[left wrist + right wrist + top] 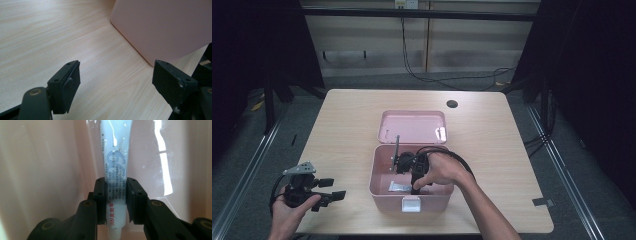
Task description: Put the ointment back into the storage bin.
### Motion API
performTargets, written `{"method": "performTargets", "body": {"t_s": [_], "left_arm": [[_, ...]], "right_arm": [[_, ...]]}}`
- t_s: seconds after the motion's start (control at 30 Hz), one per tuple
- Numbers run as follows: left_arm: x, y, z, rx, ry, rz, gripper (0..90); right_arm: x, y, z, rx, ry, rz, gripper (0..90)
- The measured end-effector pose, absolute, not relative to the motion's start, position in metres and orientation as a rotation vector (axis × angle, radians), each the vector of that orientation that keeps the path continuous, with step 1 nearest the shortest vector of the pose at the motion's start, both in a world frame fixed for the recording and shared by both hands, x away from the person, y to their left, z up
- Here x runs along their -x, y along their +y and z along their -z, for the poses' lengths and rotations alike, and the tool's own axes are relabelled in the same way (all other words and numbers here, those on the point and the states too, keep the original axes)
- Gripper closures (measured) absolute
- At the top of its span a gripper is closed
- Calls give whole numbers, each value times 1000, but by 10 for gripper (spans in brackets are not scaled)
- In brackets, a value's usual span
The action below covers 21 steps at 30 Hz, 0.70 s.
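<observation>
Here, at the left side of the wooden table (352, 107), the left gripper (328, 191) rests in the person's left hand (292, 210), low over the table edge and beside the box. Its jaws stand wide apart with nothing between them; in the left gripper view one sees bare wood between the two pads and the outer wall of the pink storage box (165, 27) just ahead. I judge that this gripper waits out of the way, near enough to steady the box if needed.

In the middle stands the pink storage box (382, 192), its hinged lid (412, 126) thrown back flat on the table behind it, so the inside is free to reach from above. A white latch (411, 204) hangs on the front wall.

To the right, the right hand (443, 171) pushes the right gripper (414, 189) down into the box. In the right gripper view its jaws are closed narrowly on a white ointment tube (115, 182) with blue and red print, sealed in a clear plastic bag (160, 157). The grip sits on the lower body of the tube, near its cap end, probably because this part is firm and does not slip. The tube lies inside the box, against the pink bottom; whether it is being lifted or laid down I cannot tell.
</observation>
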State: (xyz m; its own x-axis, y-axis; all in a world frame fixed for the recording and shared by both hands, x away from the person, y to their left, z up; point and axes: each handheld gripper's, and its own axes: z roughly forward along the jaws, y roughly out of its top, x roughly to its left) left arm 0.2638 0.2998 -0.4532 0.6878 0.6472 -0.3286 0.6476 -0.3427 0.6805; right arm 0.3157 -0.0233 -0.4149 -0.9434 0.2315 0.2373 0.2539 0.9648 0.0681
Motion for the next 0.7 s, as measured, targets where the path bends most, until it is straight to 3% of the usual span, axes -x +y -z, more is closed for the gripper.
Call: {"method": "performTargets", "body": {"t_s": [0.7], "left_arm": [[-264, 300, 453, -2059, 997, 5, 224]], "right_arm": [[-313, -15, 430, 295, -2874, 104, 718]]}}
